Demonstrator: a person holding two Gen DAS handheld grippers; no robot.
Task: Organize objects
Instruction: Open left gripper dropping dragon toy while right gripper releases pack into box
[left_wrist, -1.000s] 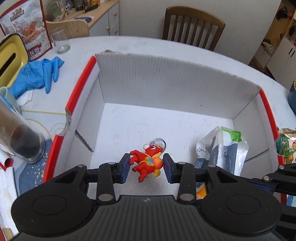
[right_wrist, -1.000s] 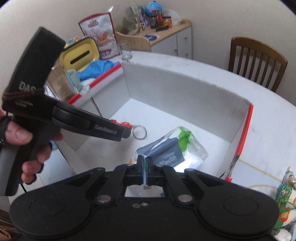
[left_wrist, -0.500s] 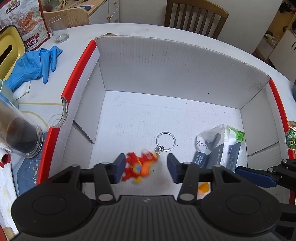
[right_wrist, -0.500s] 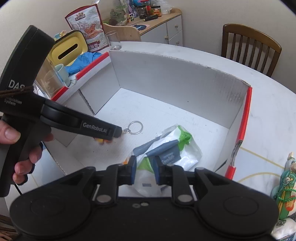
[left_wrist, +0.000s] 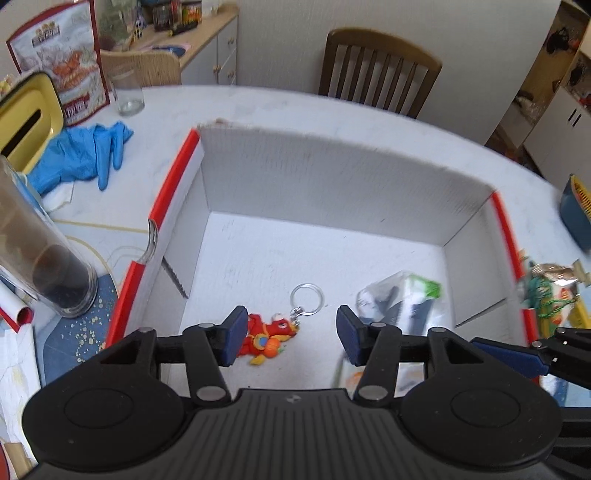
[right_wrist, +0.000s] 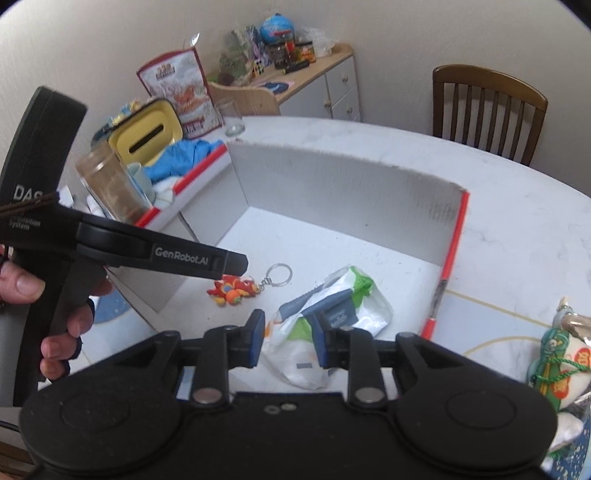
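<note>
Left wrist view: the left gripper is hanging above the white corrugated cardboard box with red-edged flaps, jaws spread, having just been opening, nothing pinched between them; the red rubber dragon keychain with a steel ring is lying flat on the box floor below, near the front. The right gripper is likewise hovering with jaws parted after just opening, clear of the crinkly white-green-blue plastic packet lying on the floor to the keychain's right. Both items look deposited, so the step in hand reads as release and pull-out. Doing it well: I'd be keeping the jaws spread and lifting straight up until the fingertips are clearing the rim, not sweeping sideways over loose items. The far wall is tall and the red flaps are flanking both sides; the two grippers are sitting close together, so I'd be separating them only once above the rim. Outside, the left is crowded: tall clear glass jar with dark contents, blue rubber gloves. The green-and-orange toy bundle is sitting right of the box. The white tabletop beyond the far wall is the most open room.
</note>
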